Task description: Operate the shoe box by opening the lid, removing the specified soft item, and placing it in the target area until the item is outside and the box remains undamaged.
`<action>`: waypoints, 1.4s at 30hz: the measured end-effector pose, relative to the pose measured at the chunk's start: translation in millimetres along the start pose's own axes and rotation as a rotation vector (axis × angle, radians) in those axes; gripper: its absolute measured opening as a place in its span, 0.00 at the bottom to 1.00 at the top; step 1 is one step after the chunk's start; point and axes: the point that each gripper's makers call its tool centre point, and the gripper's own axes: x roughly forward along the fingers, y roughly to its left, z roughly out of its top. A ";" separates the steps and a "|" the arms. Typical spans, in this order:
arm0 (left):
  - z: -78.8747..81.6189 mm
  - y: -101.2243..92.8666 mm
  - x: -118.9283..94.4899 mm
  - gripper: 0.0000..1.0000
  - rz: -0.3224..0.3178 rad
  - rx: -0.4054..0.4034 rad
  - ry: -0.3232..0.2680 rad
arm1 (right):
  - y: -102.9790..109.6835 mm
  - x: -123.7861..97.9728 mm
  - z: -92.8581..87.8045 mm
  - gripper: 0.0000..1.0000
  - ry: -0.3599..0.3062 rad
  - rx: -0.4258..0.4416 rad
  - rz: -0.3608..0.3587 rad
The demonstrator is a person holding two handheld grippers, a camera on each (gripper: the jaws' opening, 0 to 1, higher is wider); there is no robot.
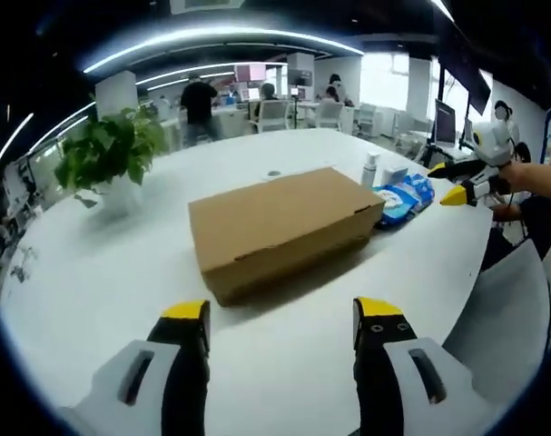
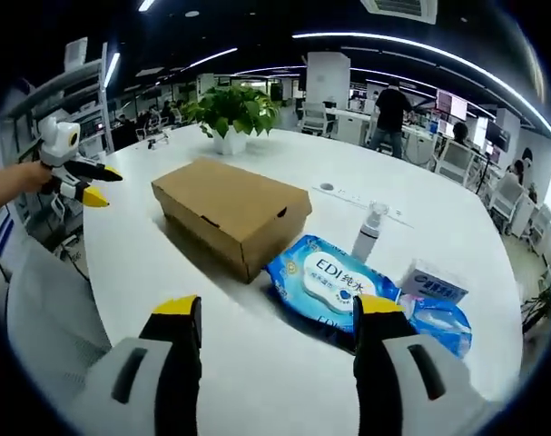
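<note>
Both claws hang with jaws apart, holding nothing: the left claw (image 1: pixel 280 318) faces the long side of the shoe box (image 1: pixel 284 229), the right claw (image 2: pixel 277 318) its short end. The box sits shut on the white surface (image 1: pixel 93 272), wipes pack (image 2: pixel 329 282) just beside it. Best lift the lid gently by its front edge while steadying the base.

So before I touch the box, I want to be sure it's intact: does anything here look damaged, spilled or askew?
Nothing stands out. The brown cardboard shoe box lies flat on the round white table, lid shut, with no visible dents or tears. The blue wet-wipe packs and small white spray bottle sit tidily beside it. Both grippers hover open, clear of the box.
</note>
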 end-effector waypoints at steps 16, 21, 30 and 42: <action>-6.9 -36.4 -49.8 0.86 0.025 -0.006 -0.060 | 12.3 -69.1 -24.5 0.84 -0.029 0.061 -0.067; -17.3 -43.4 -55.2 0.94 0.011 -0.007 -0.046 | 20.0 -81.4 -28.0 0.91 -0.036 0.067 -0.068; -16.6 -43.4 -64.5 1.00 0.019 -0.055 -0.085 | 19.7 -94.0 -30.6 0.96 -0.057 0.097 -0.087; -16.9 -44.0 -64.4 1.00 0.014 -0.073 -0.099 | 18.9 -99.1 -38.6 0.96 -0.040 0.100 -0.099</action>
